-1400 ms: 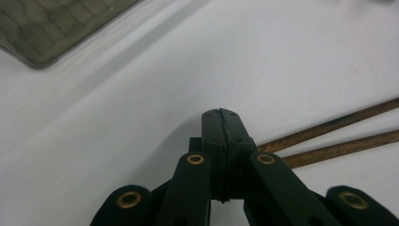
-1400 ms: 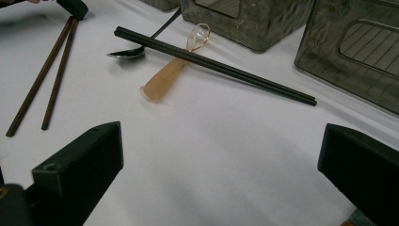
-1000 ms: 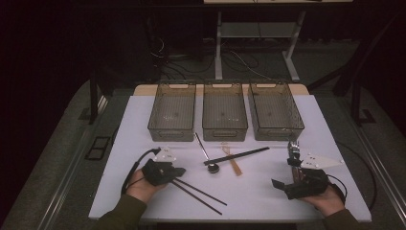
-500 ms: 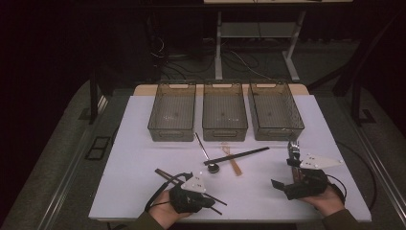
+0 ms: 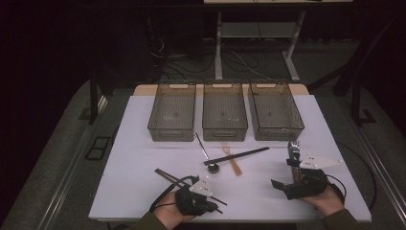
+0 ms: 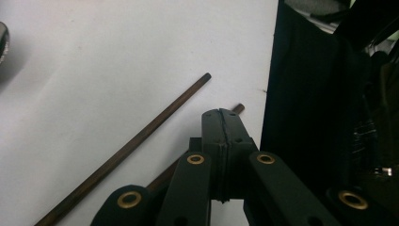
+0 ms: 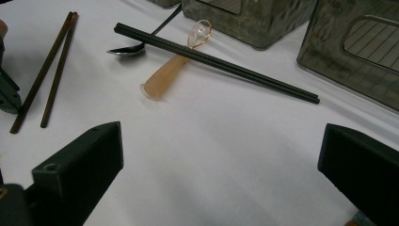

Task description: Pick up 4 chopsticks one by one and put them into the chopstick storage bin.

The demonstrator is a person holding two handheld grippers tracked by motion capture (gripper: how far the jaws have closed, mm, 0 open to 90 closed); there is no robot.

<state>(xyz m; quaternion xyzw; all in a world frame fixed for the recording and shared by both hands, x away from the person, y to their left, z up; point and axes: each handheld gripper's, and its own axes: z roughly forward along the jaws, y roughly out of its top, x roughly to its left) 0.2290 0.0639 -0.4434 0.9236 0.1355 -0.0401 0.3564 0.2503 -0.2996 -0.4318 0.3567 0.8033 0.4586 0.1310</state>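
Note:
Two brown chopsticks lie crossed near the table's front, with my left gripper low over their near ends. In the left gripper view its tips are shut flush. One brown chopstick lies beside them and the other's end pokes out past them. My right gripper rests at the front right with its jaws wide open and nothing between them. A black chopstick pair lies across an amber plastic spoon, beside a metal spoon.
Three clear grey bins stand in a row at the back of the white table. The table's front edge is just beside my left gripper.
My left gripper has moved from the left of the table rightward and toward the front edge, onto the brown chopsticks. The right gripper has stayed put.

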